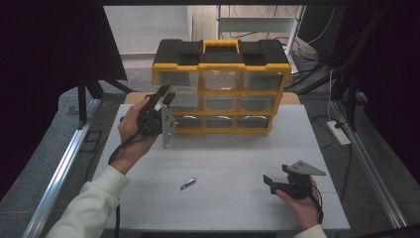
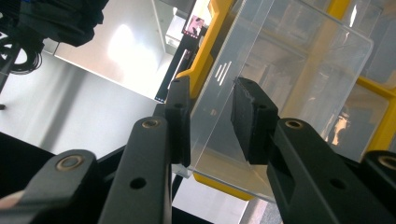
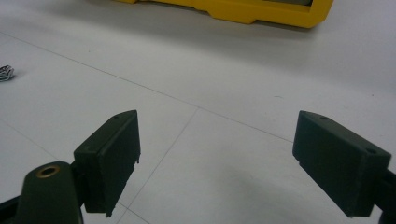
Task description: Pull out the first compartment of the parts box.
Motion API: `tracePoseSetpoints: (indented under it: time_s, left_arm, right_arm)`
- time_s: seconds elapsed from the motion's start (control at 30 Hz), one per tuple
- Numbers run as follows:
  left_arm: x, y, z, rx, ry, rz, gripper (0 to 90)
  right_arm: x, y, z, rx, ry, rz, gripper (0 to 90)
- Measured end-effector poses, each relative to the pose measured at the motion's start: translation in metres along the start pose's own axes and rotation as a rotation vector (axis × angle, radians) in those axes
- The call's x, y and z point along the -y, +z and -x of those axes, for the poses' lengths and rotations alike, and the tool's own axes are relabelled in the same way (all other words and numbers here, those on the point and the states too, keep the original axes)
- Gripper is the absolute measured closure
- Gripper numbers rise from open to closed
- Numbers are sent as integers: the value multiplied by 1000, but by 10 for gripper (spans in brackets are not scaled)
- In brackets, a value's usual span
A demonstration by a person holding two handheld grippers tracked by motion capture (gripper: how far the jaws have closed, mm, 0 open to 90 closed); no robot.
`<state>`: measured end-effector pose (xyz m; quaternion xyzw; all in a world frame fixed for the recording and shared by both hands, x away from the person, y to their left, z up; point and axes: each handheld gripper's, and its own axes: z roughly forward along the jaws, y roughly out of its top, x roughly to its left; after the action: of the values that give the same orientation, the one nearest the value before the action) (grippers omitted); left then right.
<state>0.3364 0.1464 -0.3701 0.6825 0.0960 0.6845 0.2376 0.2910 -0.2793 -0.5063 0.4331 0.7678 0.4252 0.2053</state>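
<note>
While R gripper (image 1: 278,184) rests low on the white table (image 1: 233,153) at the near right edge, its jaws stand wide apart w/ nothing between them; R gripper view shows bare tabletop past both pads. Small metal piece (image 1: 188,184) lies near centre-front of table, well apart from either gripper, also seen at far left edge of R gripper view (image 3: 5,73). Farther back, L gripper (image 1: 163,101) is held up at left end of the yellow-black drawer organiser (image 1: 220,84), middle row. L gripper view: jaws set either side of front wall of a clear plastic drawer (image 2: 280,84), drawer pulled partly out of yellow frame. Left pad (image 2: 180,116) touches the wall; right pad close, contact unclear, so can't tell if clamped
</note>
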Motion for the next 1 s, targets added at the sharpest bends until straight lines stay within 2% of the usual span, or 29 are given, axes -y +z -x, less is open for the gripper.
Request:
tracePoseSetpoints:
  time_s: [0.67,0.7,0.73,0.87,1.0]
  left_arm:
    - [0,-9,1,2,5,13,686]
    - [0,-10,0,2,15,6,686]
    - [0,-9,1,3,3,12,686]
    - [0,-11,1,1,0,16,686]
    - [0,-12,1,2,10,9,686]
  right_arm:
    - [0,0,0,1,-2,1,158]
    - [0,0,0,2,-4,1,158]
    - [0,0,0,2,0,-1,158]
    - [0,0,0,2,0,-1,158]
    - [0,0,0,1,-2,1,158]
